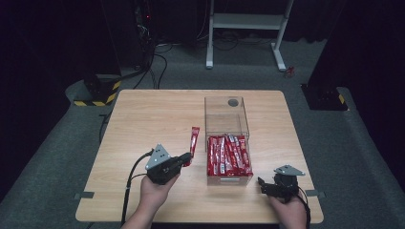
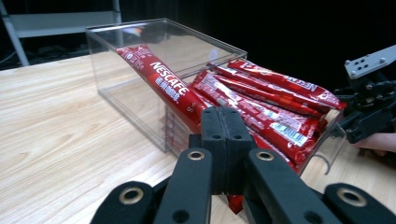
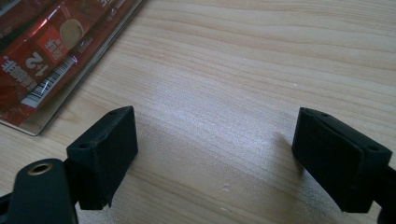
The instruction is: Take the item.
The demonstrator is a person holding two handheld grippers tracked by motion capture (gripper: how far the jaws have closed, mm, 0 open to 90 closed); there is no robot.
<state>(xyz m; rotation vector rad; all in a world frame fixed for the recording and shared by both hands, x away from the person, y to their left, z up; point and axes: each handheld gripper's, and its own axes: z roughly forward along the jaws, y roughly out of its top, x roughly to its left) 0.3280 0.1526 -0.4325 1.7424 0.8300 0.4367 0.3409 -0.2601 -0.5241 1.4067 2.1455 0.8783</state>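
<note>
We see the left gripper (image 1: 186,159) clamped tight on one red coffee stick (image 1: 193,143), jaws fully together around its lower end, the stick pointing up and away over the wooden table (image 1: 143,119), just left of the clear plastic box (image 1: 227,114). In the left gripper view that stick (image 2: 163,84) slants across the box's near wall, and the box's pulled-out drawer (image 1: 229,179) is packed with more red sticks (image 1: 228,155). The right gripper (image 1: 267,183) sits low over the table right of the drawer, jaws wide apart, holding nothing, bare wood between them.
</note>
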